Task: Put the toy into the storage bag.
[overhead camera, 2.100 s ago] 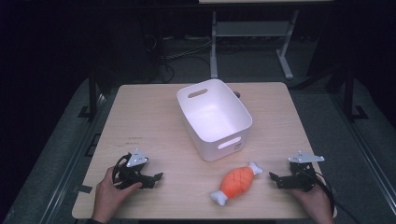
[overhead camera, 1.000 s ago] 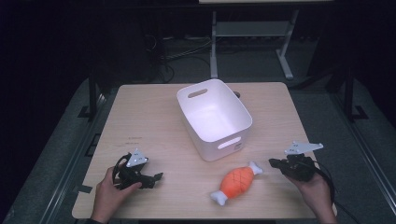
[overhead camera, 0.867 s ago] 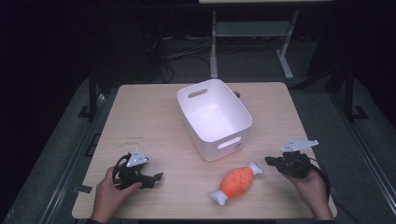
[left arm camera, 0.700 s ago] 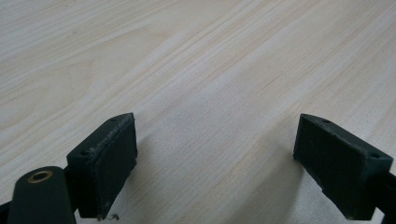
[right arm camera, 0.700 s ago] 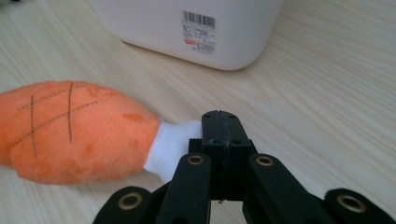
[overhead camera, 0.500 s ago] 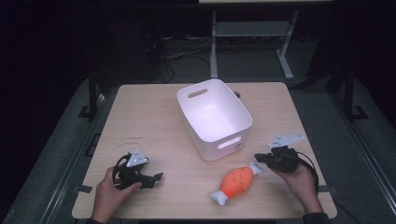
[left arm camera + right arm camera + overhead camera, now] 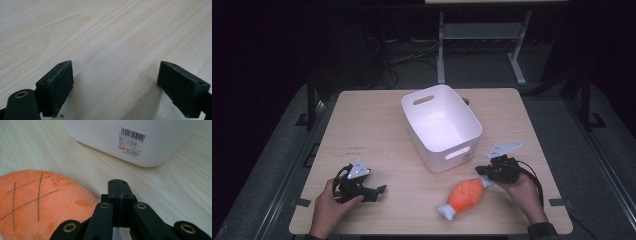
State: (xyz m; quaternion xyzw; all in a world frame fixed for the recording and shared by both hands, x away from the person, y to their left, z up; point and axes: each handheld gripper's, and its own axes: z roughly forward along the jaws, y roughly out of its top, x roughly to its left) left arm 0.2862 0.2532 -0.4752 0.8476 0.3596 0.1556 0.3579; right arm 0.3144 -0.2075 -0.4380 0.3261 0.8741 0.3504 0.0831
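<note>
An orange plush drumstick [image 7: 464, 194] with white bone ends lies on the wooden table [image 7: 377, 125] near the front, right of centre. My right gripper [image 7: 484, 172] is shut, its tip beside the toy's upper right end; in the right gripper view the closed jaws sit just right of the orange plush [image 7: 37, 200], with nothing between them. A white plastic bin [image 7: 441, 125] stands empty at the table's middle, and its labelled wall [image 7: 130, 140] is close ahead of the right gripper. My left gripper [image 7: 379, 190] rests open at the front left, its pads [image 7: 56, 85] wide apart over bare wood.
The table's front edge runs just below both hands. Dark floor, cables and a white metal frame [image 7: 479, 40] lie beyond the far edge. Bare wood [image 7: 362, 135] stretches left of the bin.
My right gripper has moved left and forward across the table from the front right corner to the drumstick's upper end. The left gripper has stayed still.
</note>
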